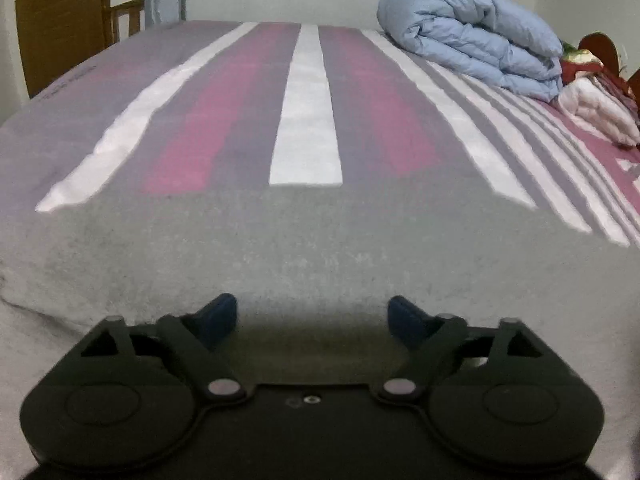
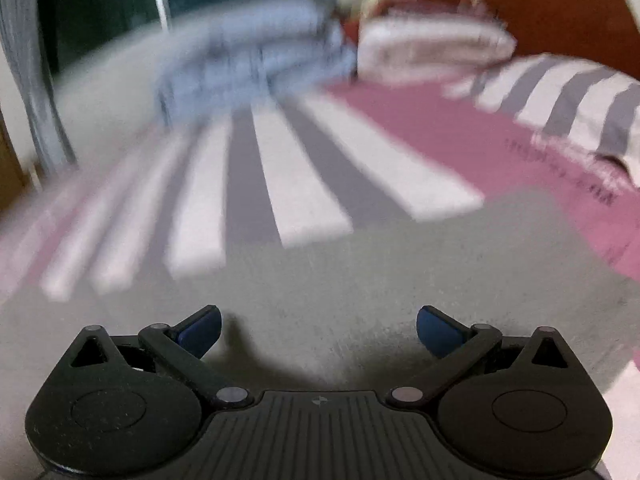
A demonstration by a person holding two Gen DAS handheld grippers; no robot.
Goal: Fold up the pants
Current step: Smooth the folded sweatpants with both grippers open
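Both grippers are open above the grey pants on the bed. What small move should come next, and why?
Probably lower the left gripper and the right gripper onto the grey pants and close on an edge: both stand open with nothing between the fingers, and the cloth lies flat on the striped sheet.

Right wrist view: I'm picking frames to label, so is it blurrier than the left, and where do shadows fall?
Right wrist view: motion-smeared striped bedsheet and blue duvet. Left wrist view: mostly sharp. Both: dark shadow on the grey pants under each hand-held gripper.
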